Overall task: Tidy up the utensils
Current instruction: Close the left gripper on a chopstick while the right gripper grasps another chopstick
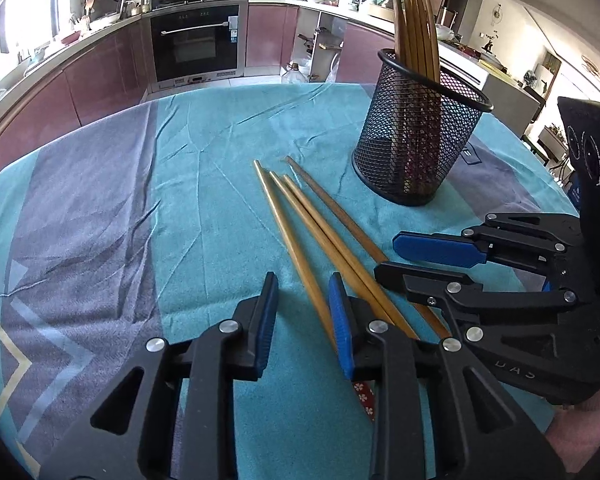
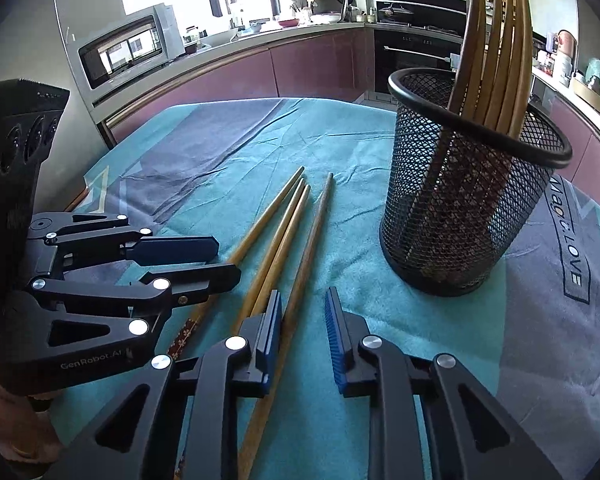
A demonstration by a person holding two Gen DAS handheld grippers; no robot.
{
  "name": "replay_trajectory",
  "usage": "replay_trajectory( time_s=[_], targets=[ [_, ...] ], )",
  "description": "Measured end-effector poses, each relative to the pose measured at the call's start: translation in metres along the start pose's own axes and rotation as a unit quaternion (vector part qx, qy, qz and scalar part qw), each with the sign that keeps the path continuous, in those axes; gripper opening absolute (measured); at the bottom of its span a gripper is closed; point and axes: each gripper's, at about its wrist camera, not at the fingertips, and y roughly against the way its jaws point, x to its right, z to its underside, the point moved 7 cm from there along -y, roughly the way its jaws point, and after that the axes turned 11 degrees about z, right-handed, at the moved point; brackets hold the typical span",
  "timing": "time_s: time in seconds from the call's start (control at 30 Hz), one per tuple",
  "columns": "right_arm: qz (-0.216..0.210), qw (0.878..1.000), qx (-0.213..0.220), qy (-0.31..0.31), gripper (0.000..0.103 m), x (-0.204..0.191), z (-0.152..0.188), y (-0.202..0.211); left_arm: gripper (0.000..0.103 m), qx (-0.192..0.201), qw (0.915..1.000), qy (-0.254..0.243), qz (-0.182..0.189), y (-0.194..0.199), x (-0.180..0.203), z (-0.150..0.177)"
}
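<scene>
Bench (image 1: 204, 168) under teal cloth. Mesh cup (image 1: 416, 140) upright, several chopsticks standing inside. Four chopsticks (image 1: 300, 216) lie loose before it. Your left tool (image 1: 303, 300) is narrowly parted, gripping nothing. Your right tool (image 2: 303, 304) straddles one chopstick, pads not pressing.

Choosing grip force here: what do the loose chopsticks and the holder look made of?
Loose chopsticks: probably bamboo or wood, with a tan matte surface and faint grain, one darker brown. Mesh holder: looks like black-coated metal, an open diamond mesh with a solid rolled rim.
</scene>
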Motion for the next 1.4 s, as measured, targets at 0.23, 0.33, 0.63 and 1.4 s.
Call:
replay_trajectory(
  time_s=[0.23, 0.33, 0.63, 1.4],
  targets=[
    [-0.001, 1.0, 0.0, -0.006, 0.015, 0.002, -0.01, -0.01, 0.023, 0.001, 1.0, 0.005, -0.001, -0.007, -0.004, -0.009],
    [0.0, 1.0, 0.0, -0.007, 0.014, 0.003, -0.013, -0.012, 0.023, 0.001, 1.0, 0.004, -0.004, -0.01, -0.004, -0.012],
    [-0.012, 1.0, -0.003, -0.021, 0.011, 0.008, -0.022, -0.019, 0.02, 0.004, 0.9999, 0.007, -0.006, -0.014, -0.005, -0.016],
    [-0.032, 0.998, -0.005, -0.054, 0.007, 0.02, -0.019, -0.016, 0.009, 0.014, 0.9992, 0.038, -0.006, -0.013, -0.011, -0.015]
  ],
)
